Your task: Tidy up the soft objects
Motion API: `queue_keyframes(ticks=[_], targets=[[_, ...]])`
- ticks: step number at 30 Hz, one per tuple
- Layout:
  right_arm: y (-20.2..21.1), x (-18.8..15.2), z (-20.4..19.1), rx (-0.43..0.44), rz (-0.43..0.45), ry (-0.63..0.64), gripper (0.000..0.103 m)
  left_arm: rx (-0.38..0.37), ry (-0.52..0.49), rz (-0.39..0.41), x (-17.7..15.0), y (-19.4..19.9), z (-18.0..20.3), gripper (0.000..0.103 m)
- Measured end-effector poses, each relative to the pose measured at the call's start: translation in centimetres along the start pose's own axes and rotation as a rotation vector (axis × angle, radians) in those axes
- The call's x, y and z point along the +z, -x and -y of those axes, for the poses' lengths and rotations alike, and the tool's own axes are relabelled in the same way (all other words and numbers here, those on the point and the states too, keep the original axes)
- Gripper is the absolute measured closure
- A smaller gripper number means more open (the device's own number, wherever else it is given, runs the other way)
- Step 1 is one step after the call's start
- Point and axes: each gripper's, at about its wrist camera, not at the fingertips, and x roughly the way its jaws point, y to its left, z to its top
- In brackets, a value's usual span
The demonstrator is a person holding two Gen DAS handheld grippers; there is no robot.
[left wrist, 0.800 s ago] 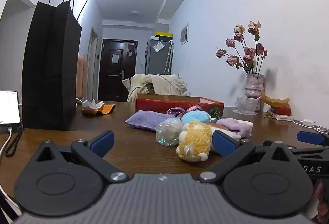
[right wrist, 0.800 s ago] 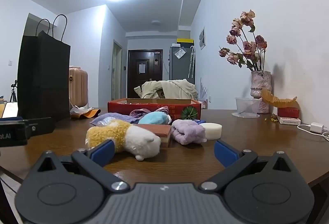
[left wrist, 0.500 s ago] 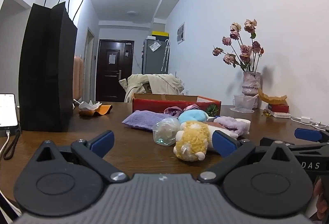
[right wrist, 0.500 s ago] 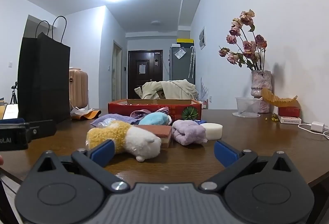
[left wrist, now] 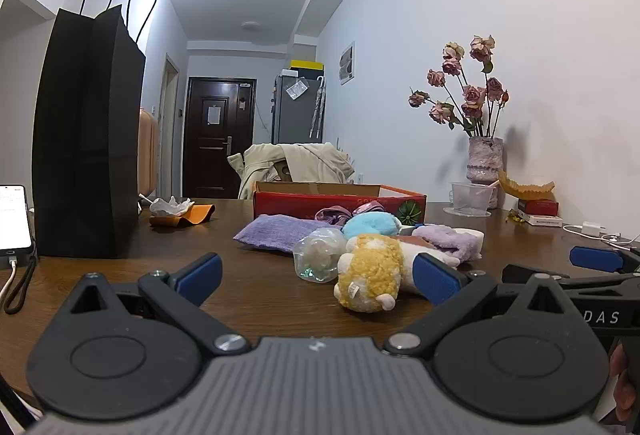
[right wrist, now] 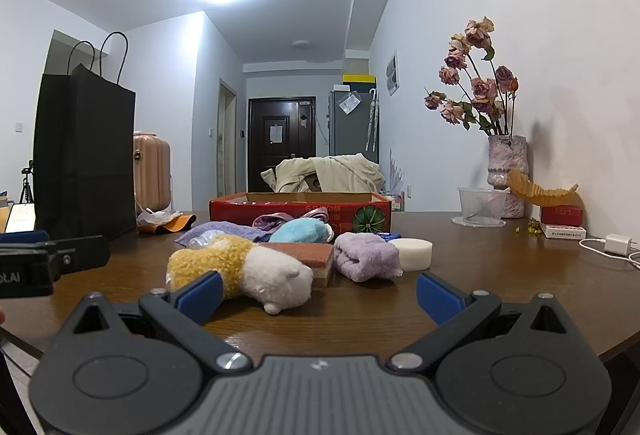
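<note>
A yellow and white plush toy [left wrist: 370, 275] [right wrist: 240, 267] lies on the brown table [left wrist: 260, 291] just ahead of both grippers. Behind it are a clear crumpled plastic ball [left wrist: 320, 255], a blue plush [right wrist: 300, 231], a purple cloth [left wrist: 276, 231], a folded lilac towel [right wrist: 366, 259], a brown sponge block [right wrist: 308, 257] and a white round sponge [right wrist: 412, 253]. A red cardboard box [right wrist: 300, 207] stands behind them. My left gripper [left wrist: 318, 271] is open and empty. My right gripper [right wrist: 320, 291] is open and empty.
A tall black paper bag [left wrist: 86, 139] stands at the left with a phone [left wrist: 14, 219] beside it. A vase of dried roses [right wrist: 506, 171], a clear plastic cup [right wrist: 480, 205], small boxes and a white charger [right wrist: 616, 245] sit at the right.
The left gripper has shifted slightly, so the plush sits a little more to the right in its view. The right gripper has barely moved. Both stay open.
</note>
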Motion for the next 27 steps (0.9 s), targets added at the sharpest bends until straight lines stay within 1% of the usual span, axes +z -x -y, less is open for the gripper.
queue_keyframes(ticks=[27], targets=[[-0.09, 0.11, 0.26, -0.010, 0.002, -0.014, 0.000, 0.000, 0.000, -0.006, 0.08, -0.06, -0.13, 0.000]])
